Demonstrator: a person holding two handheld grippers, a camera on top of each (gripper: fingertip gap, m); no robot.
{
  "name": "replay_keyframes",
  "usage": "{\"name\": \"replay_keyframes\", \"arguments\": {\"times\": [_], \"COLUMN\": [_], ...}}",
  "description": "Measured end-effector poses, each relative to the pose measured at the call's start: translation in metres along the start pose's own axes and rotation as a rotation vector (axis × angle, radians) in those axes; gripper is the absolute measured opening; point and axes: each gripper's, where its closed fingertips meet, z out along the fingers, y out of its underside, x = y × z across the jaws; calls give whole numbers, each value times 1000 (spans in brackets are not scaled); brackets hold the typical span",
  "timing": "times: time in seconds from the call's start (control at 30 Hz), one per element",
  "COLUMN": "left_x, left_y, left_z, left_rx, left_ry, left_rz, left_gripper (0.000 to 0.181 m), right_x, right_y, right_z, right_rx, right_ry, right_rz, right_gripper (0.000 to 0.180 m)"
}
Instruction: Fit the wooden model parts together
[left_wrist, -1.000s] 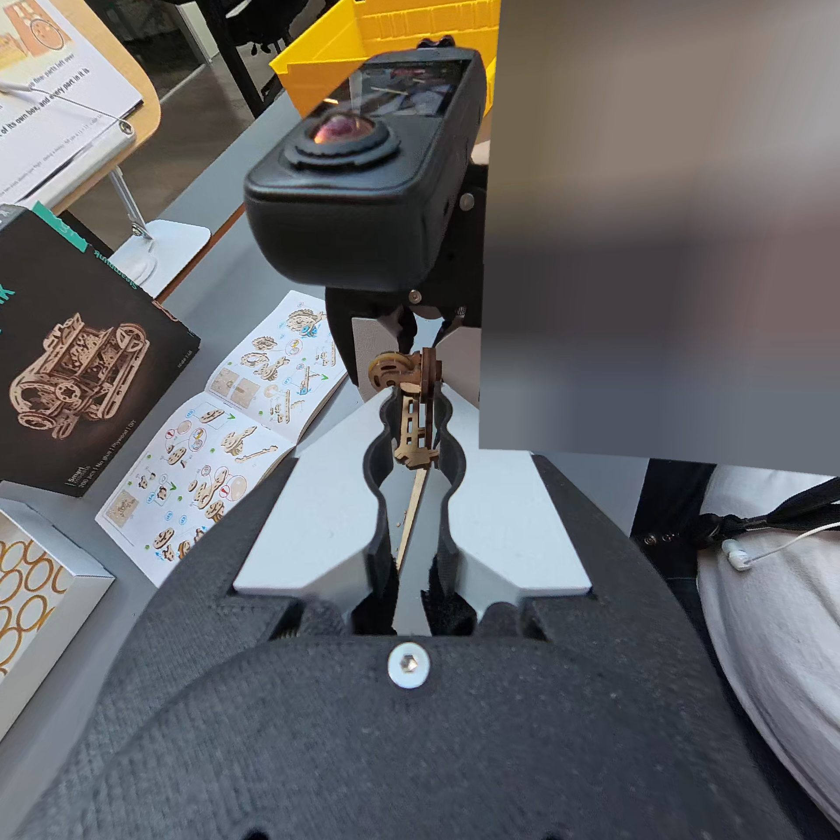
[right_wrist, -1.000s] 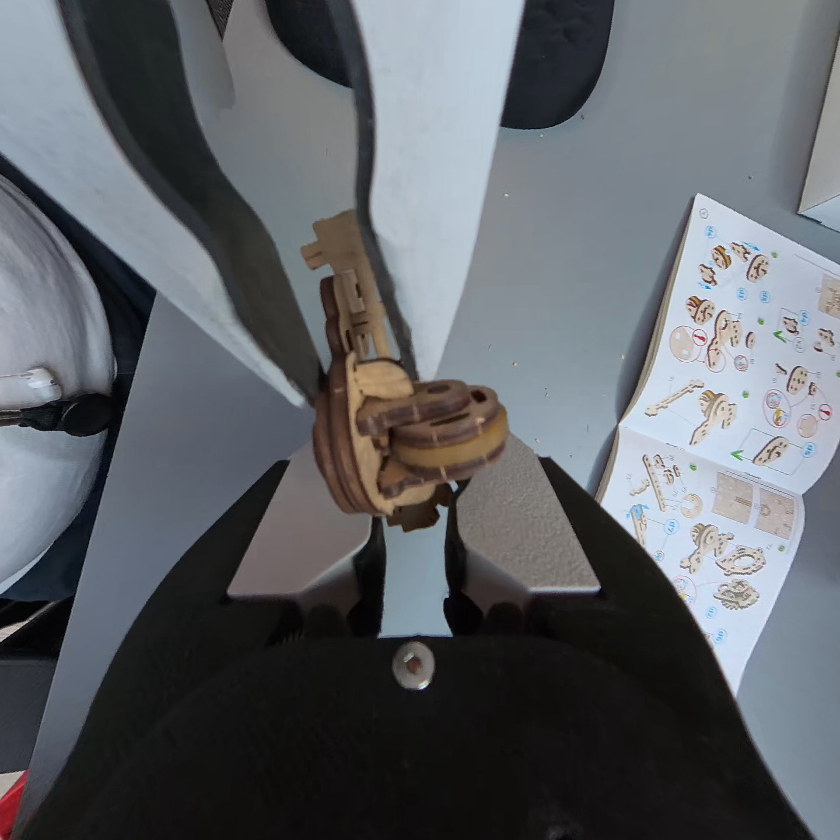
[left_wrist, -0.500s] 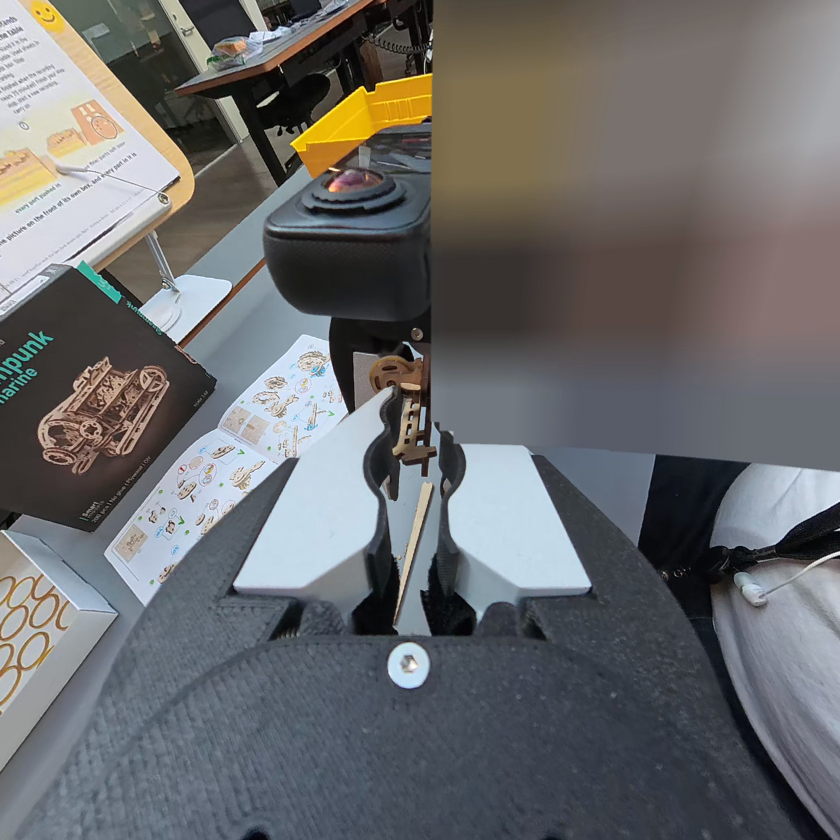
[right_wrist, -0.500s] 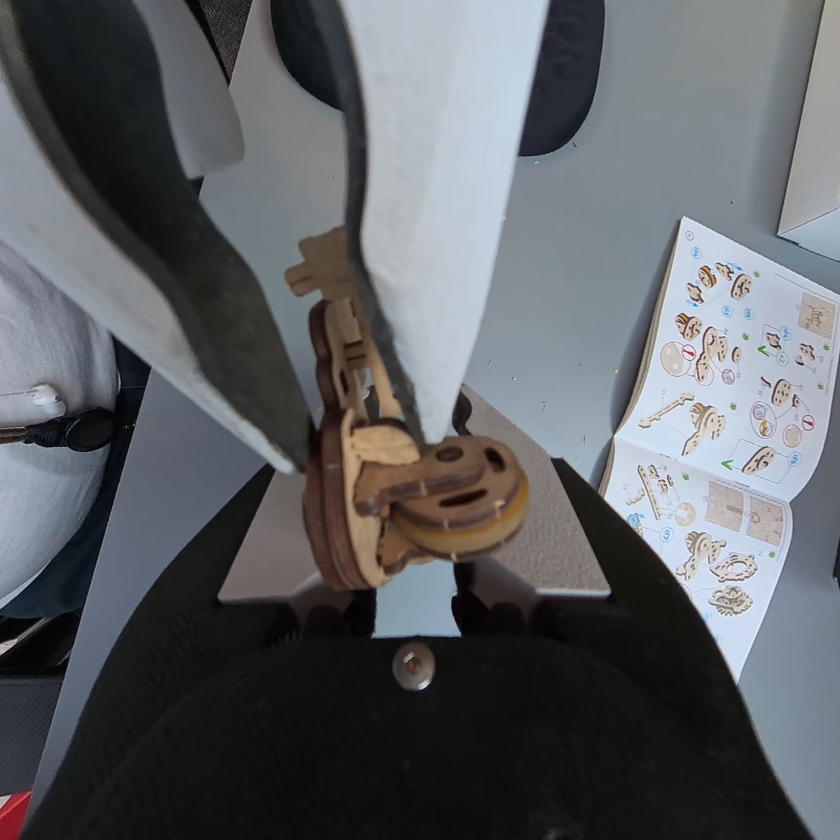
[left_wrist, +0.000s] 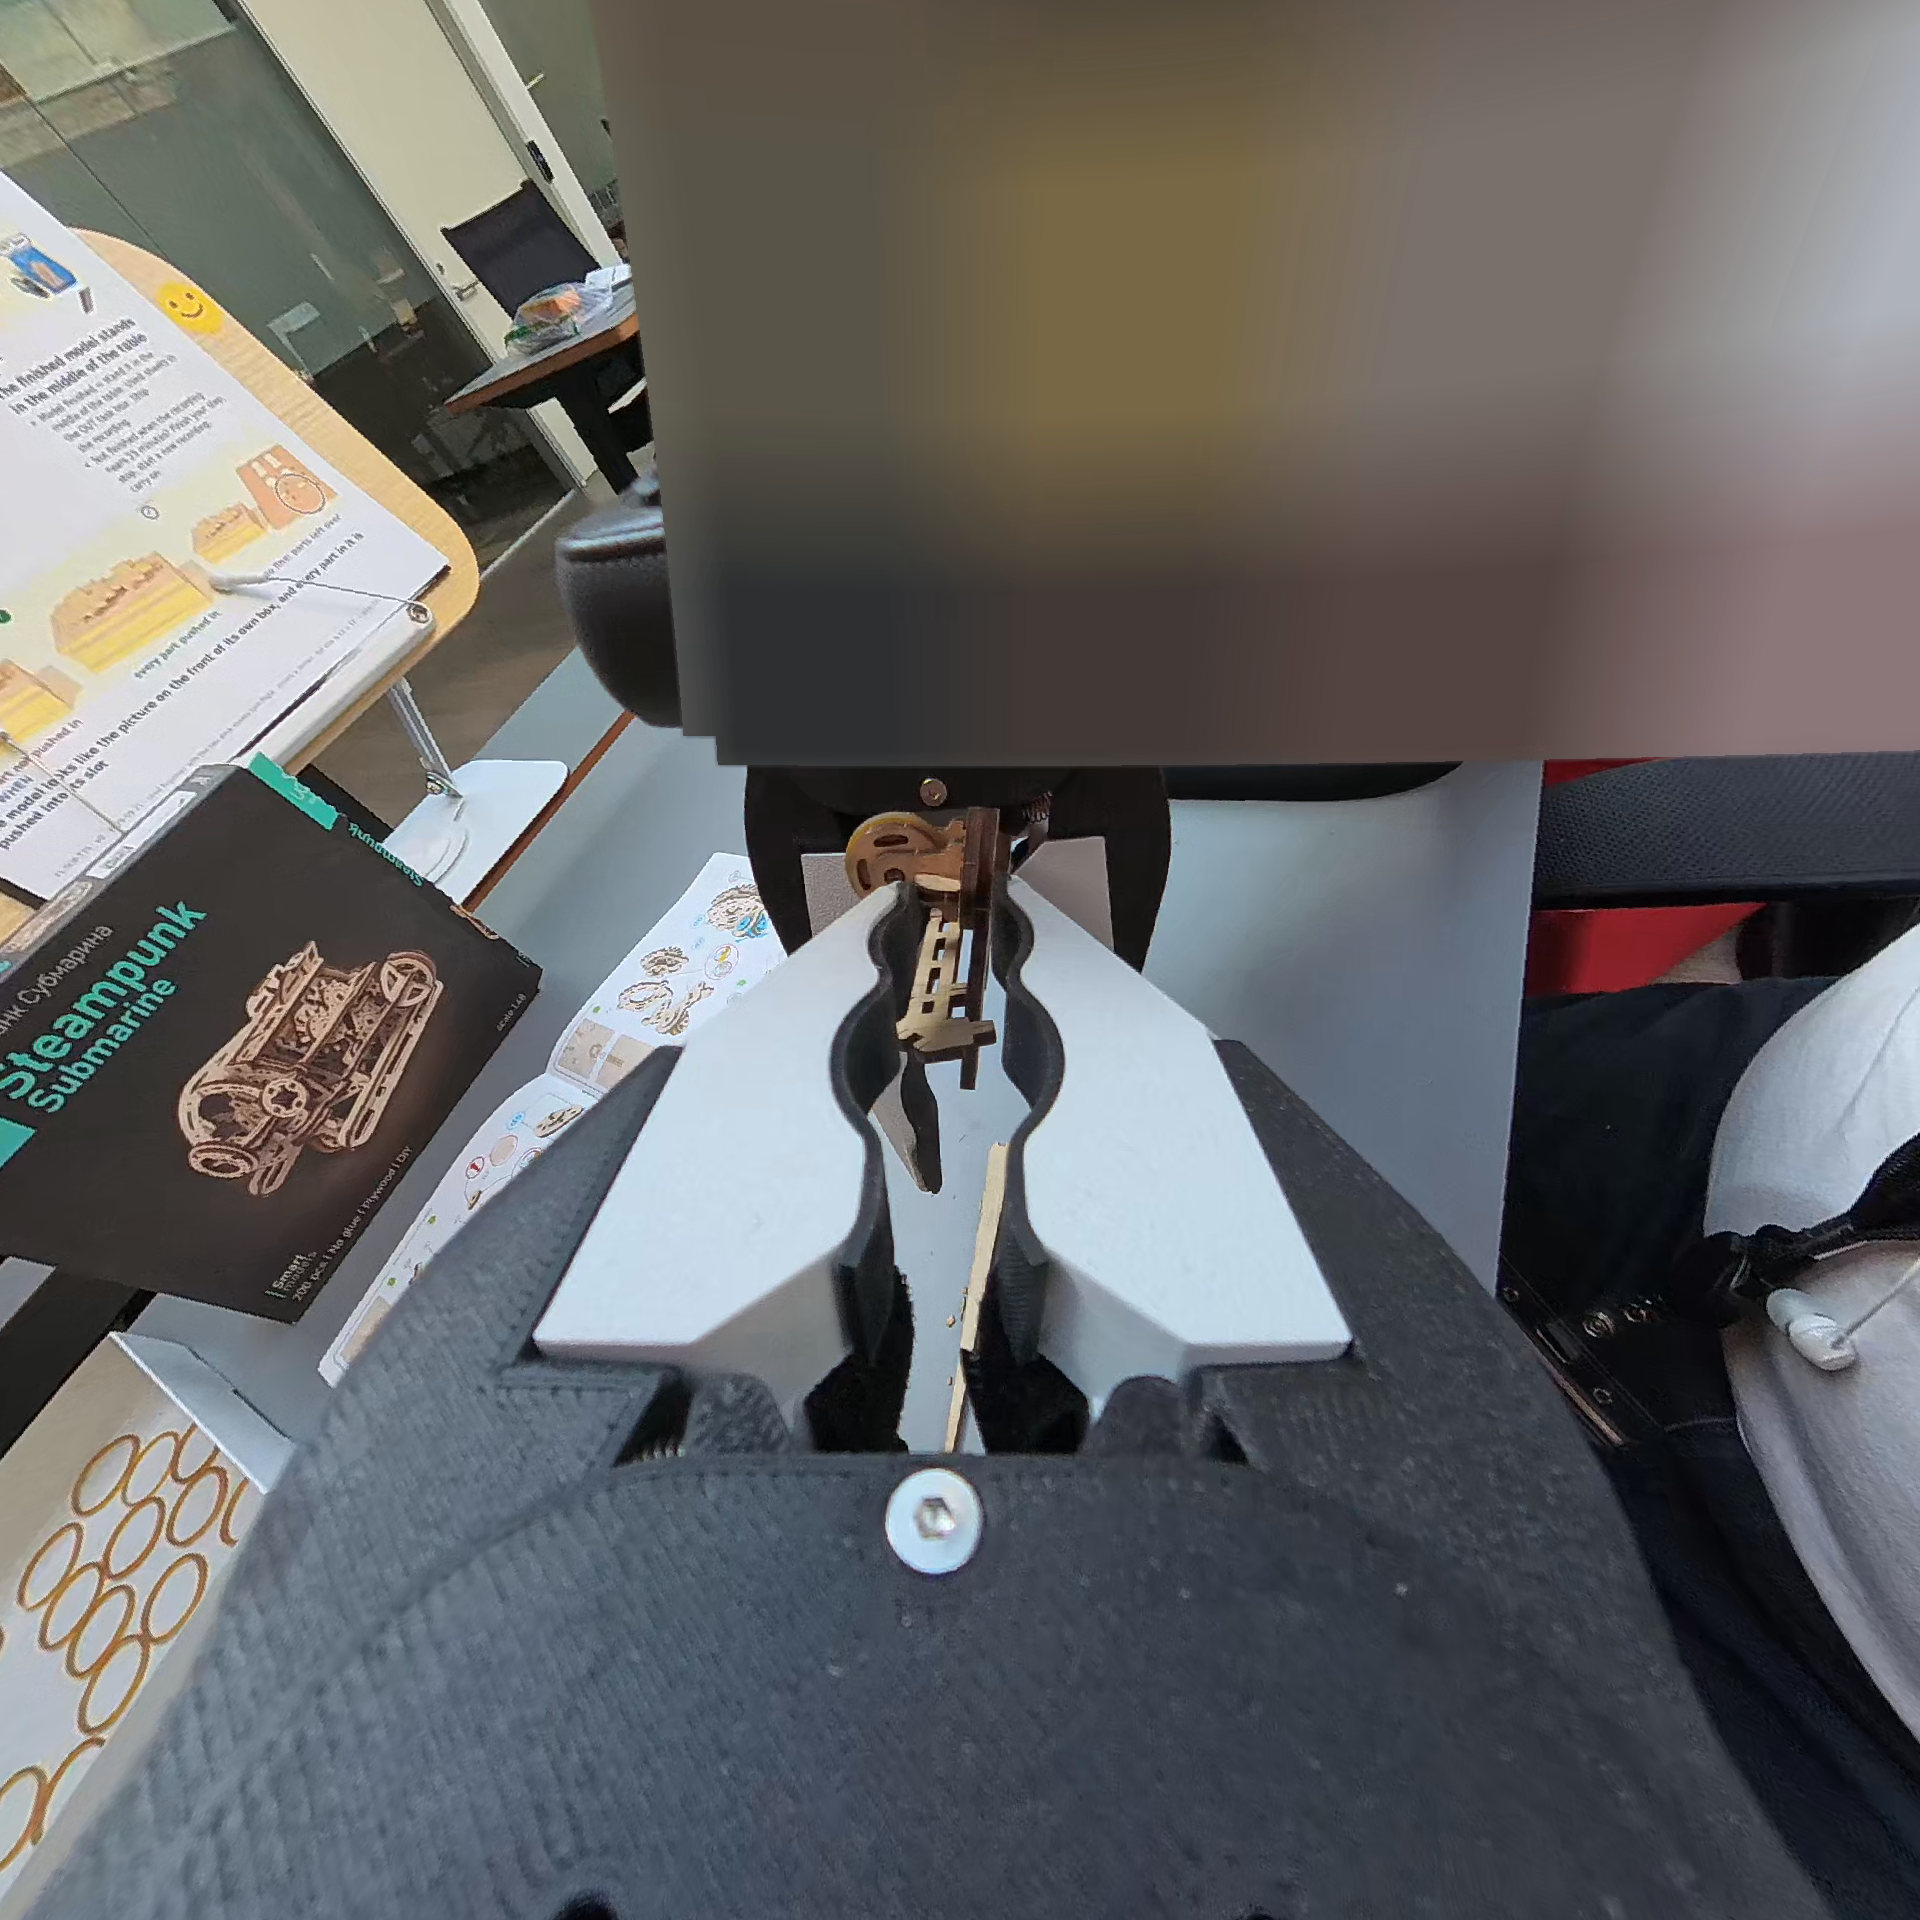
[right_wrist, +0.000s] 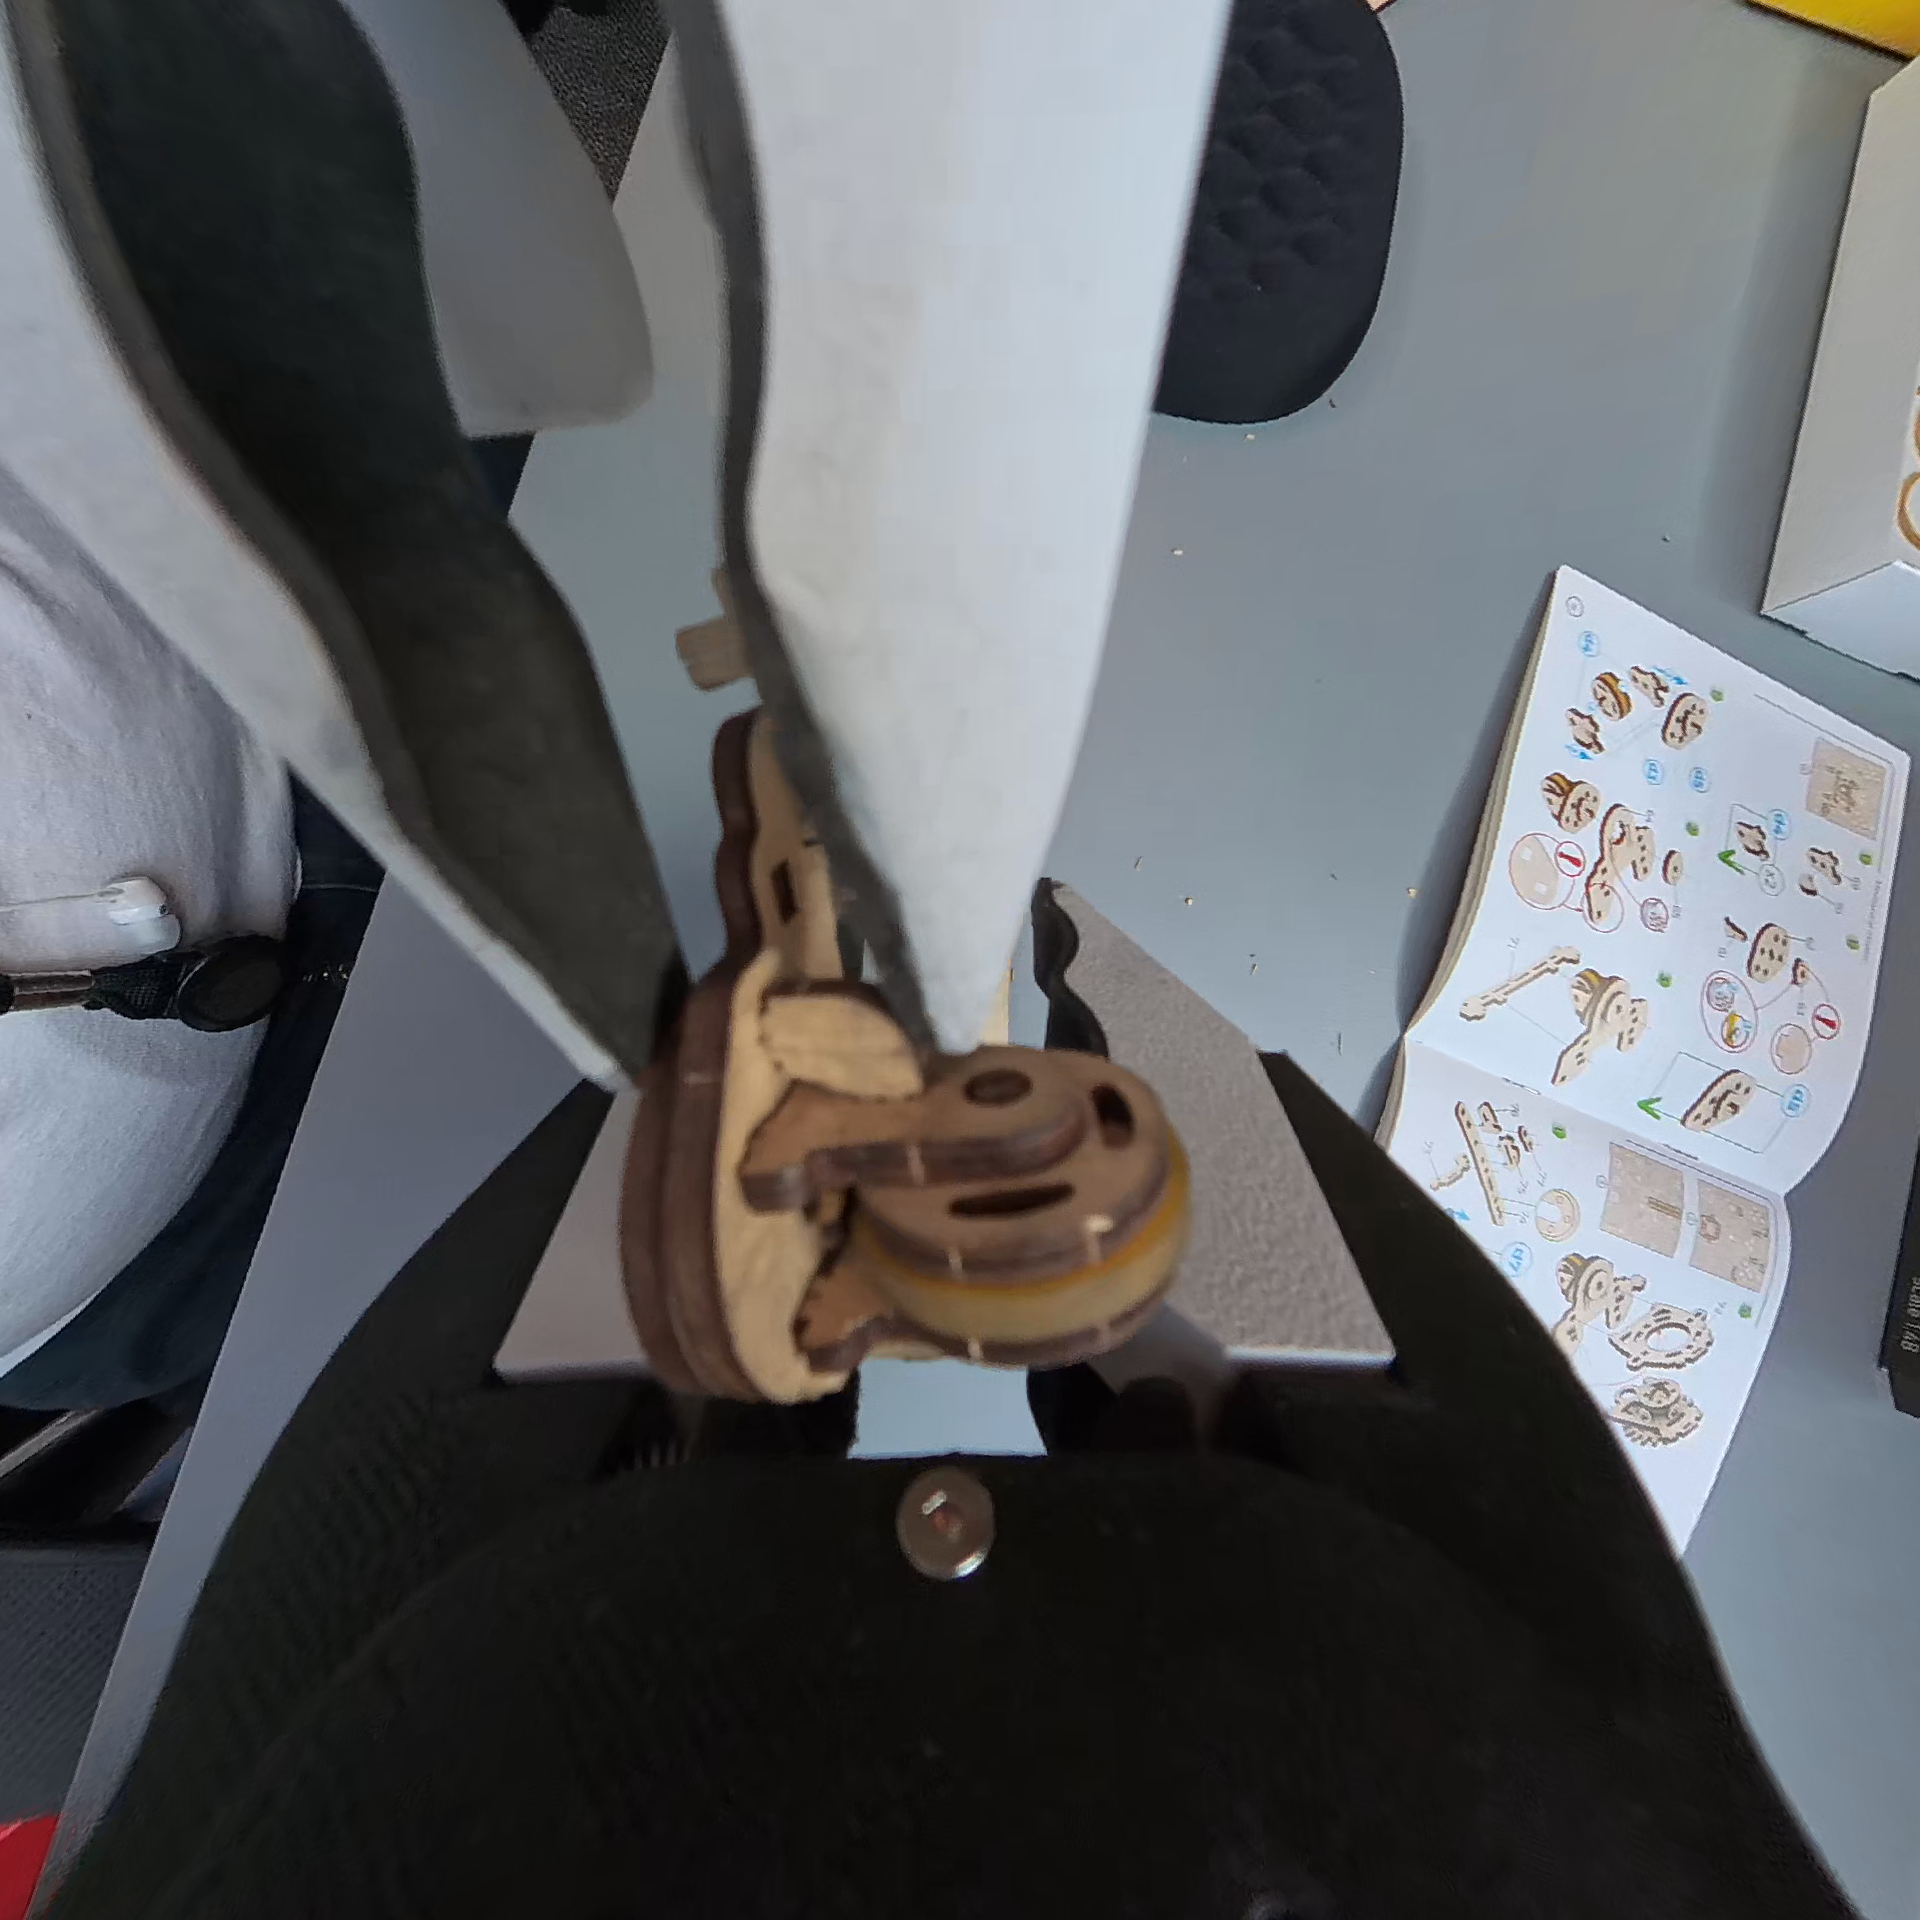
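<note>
A small wooden assembly (right_wrist: 894, 1195) of stacked plywood plates, a round disc and a ladder-like strip is held in the air between both grippers. In the left wrist view the strip (left_wrist: 940, 977) runs between my left gripper's white fingers (left_wrist: 727, 1143). My left gripper (left_wrist: 948, 899) is shut on the assembly at its tips. A thin wooden stick (left_wrist: 982, 1247) lies in the gap near the finger bases. My right gripper (right_wrist: 940, 935) faces it and is shut on the disc end; its left finger is hidden. It also shows in the left wrist view (left_wrist: 951, 831).
An open instruction booklet (right_wrist: 1662, 1039) lies on the grey table (right_wrist: 1351, 623). A black kit box (left_wrist: 239, 1039), a white box with gold rings (left_wrist: 104, 1558) and a sheet on a stand (left_wrist: 156, 520) stand to the left. A person's white-shirted torso (left_wrist: 1818, 1195) is close by. Tip to tip, the grippers are about 11 cm apart.
The assembly has come closer to the right wrist camera. The left gripper has tilted upward, and the thin stick has shifted to the right side of its gap. Both grips hold.
</note>
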Motion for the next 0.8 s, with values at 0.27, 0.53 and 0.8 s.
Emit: {"name": "replay_keyframes", "arguments": {"times": [0.27, 0.53, 0.8], "left_x": [2, 3, 1], "left_y": [-3, 2, 0], "left_z": [-3, -2, -3], "left_rx": [13, 0, 13], "left_ry": [-10, -10, -13], "left_rz": [70, 65, 49], "left_gripper": [12, 12, 12], "right_x": [5, 9, 14], "right_y": [-4, 3, 1], "right_z": [-3, 0, -2], "right_rx": [5, -43, -39], "right_ry": [74, 115, 165], "right_rz": [-42, -60, -56], "right_gripper": [31, 30, 29]}}
